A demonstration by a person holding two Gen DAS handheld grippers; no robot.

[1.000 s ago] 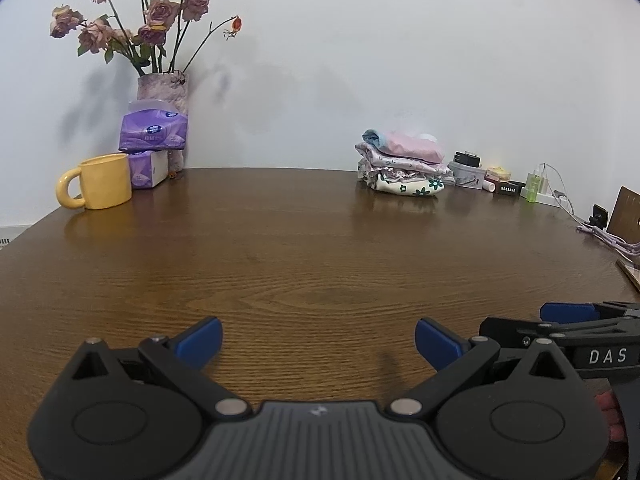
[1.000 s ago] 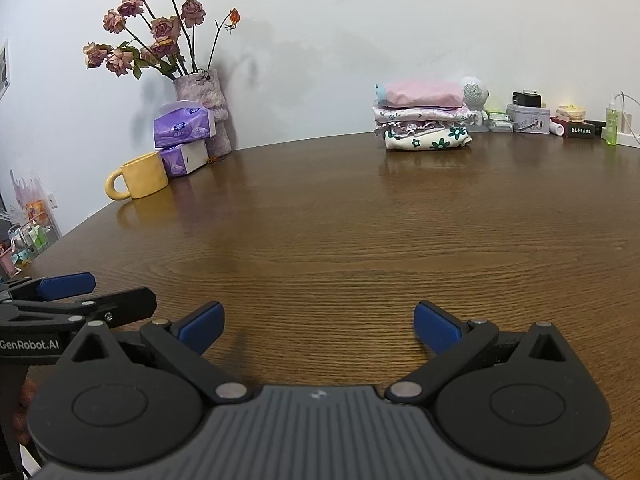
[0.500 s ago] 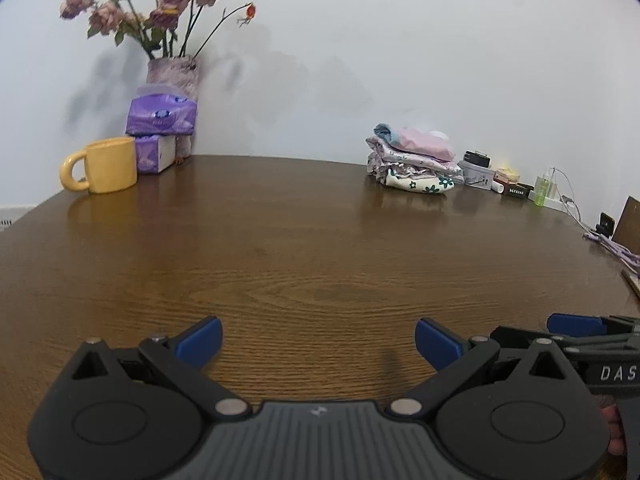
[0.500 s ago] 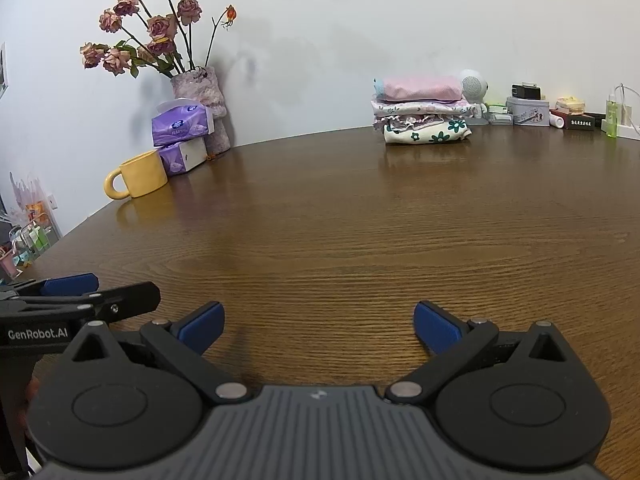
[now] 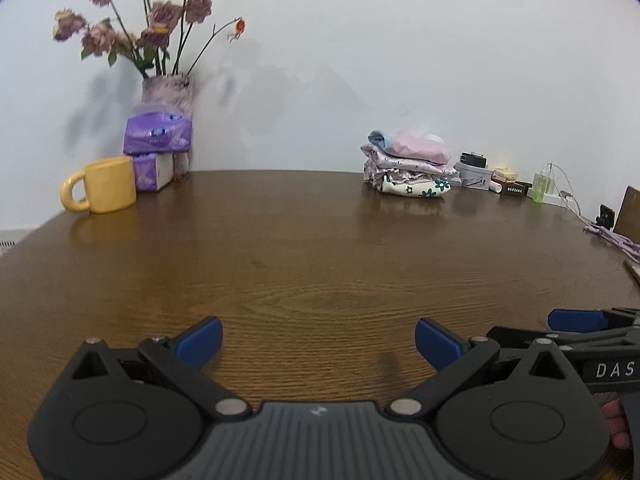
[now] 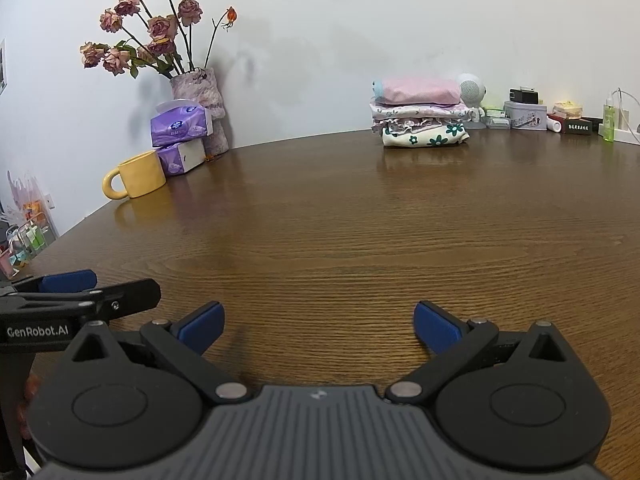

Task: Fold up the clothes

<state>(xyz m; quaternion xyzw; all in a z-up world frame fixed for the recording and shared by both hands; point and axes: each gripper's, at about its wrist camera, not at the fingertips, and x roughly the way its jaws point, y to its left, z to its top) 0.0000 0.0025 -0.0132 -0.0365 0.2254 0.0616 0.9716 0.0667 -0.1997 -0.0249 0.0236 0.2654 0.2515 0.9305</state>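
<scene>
Folded stack of clothes (image 6: 418,114) upper right on bench (image 6: 360,220): soft, light, floppy; best pinched at an edge. Left gripper (image 5: 318,340) and right gripper (image 6: 318,322): jaws wide apart, empty.

Bare table (image 5: 320,248) ahead; stacked clothes (image 5: 408,176) and mug (image 5: 108,186) line the far edge.

Table (image 6: 360,240): brown wood grain.
Far left: mug (image 6: 136,180), tissue packs (image 6: 182,138), vase (image 6: 202,108).
Far middle: clothes stack (image 6: 418,114).

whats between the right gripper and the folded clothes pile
Nothing: in the right wrist view, only bare wooden table stretches from the open right gripper to the folded clothes pile.
</scene>
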